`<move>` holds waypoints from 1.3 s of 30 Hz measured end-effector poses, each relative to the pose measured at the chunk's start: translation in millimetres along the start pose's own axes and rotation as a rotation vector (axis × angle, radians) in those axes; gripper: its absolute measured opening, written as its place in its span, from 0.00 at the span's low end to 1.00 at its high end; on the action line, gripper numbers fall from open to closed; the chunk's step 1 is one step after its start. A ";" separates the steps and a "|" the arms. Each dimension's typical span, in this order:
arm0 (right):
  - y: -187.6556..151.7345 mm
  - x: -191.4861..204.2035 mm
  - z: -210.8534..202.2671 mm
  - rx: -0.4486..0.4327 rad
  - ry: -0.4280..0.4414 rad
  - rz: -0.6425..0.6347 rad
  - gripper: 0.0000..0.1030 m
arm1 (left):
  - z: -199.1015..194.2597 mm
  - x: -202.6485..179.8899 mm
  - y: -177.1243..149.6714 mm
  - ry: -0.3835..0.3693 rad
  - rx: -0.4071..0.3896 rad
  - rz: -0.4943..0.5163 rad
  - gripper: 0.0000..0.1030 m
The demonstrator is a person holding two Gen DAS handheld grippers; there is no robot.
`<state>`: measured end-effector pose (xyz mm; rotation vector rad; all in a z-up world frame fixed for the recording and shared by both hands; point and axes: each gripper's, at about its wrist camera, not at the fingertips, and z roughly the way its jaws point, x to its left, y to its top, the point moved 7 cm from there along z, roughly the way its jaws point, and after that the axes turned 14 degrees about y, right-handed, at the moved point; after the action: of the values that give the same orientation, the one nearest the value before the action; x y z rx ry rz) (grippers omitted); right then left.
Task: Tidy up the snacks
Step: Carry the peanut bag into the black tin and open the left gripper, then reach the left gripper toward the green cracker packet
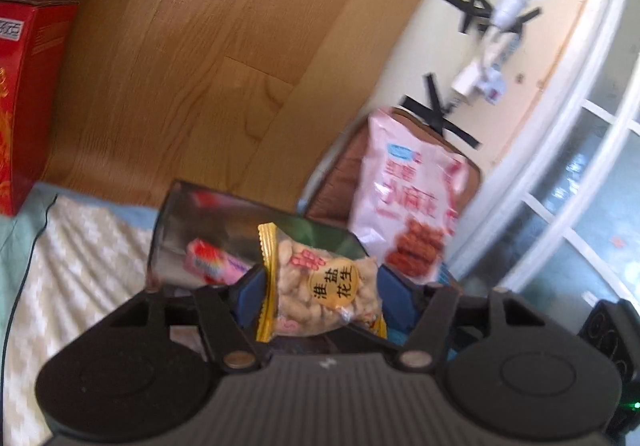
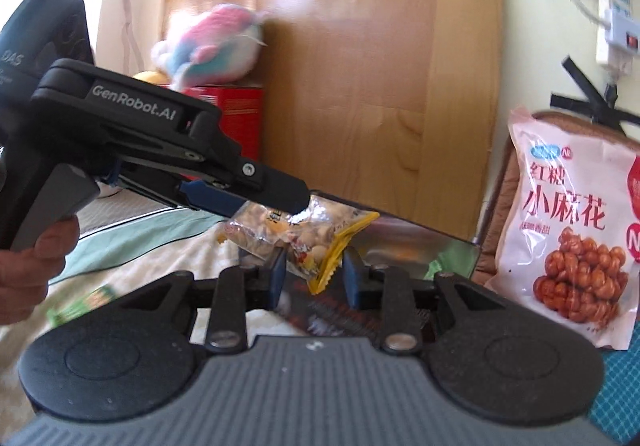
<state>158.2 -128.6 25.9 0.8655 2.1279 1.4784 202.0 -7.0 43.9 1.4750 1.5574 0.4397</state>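
Nearest in the left wrist view, the left gripper [image 1: 320, 288] pinches a small peanut packet [image 1: 320, 286] between its blue pads, one pad pressed on each flank, the packet's long axis running roughly from 6 to 12 o'clock along the fingers. In the right wrist view the same peanut packet [image 2: 296, 234] hangs in mid-air with the left gripper [image 2: 280, 202] reaching in from 10 o'clock and clamping its upper end. Its yellow crimped edge dips down between the pads of the right gripper [image 2: 314, 274], which stands spread; the packet's lower corner lies in the gap, and I cannot tell whether it touches either pad.

So the packet lies straight ahead of the right gripper at 12 o'clock, tilted from 10 down toward 5, and the left hand has it outright. Whatever comes next probably turns on that: either the right one closes on the yellow edge, or the left carries on alone.

Just beyond, a clear-walled box [image 1: 192, 230] sits on the patterned cloth, a pink wrapped snack [image 1: 208, 262] inside. Farther off at 1 o'clock a large pink bag of twists [image 1: 412, 198] leans upright; at 9 o'clock stands a red carton [image 1: 28, 102].
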 end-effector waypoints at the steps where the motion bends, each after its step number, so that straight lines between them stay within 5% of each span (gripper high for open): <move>1: 0.1 -7.0 6.5 0.004 -0.008 0.020 0.35 | 7.7 2.6 2.3 0.023 0.000 -0.005 0.65; 4: -3.3 -20.5 15.3 0.009 -0.029 0.067 0.46 | 22.5 11.9 3.9 0.048 0.028 -0.032 0.66; 12: -14.8 -16.0 -26.6 -0.037 -0.046 0.093 0.47 | -20.9 43.6 -6.3 0.010 0.006 -0.122 0.68; 21: -66.2 -25.1 -88.2 -0.012 -0.101 0.264 0.47 | -45.5 40.7 -66.3 -0.025 0.111 -0.097 0.68; 29: -94.3 -27.5 -102.6 0.045 -0.135 0.316 0.47 | -80.0 61.8 -85.0 0.030 0.082 -0.105 0.68; 34: -104.6 -42.2 -98.9 0.027 -0.093 0.473 0.47 | -104.4 102.0 -91.2 0.102 0.059 -0.193 0.68; 39: -91.5 -25.6 -103.1 -0.026 -0.030 0.460 0.47 | -117.2 136.6 -107.1 0.139 0.083 -0.276 0.68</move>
<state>87.3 -238.9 -23.3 1.4277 1.9646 1.6850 64.2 133.2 -28.4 1.2876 1.8790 0.3242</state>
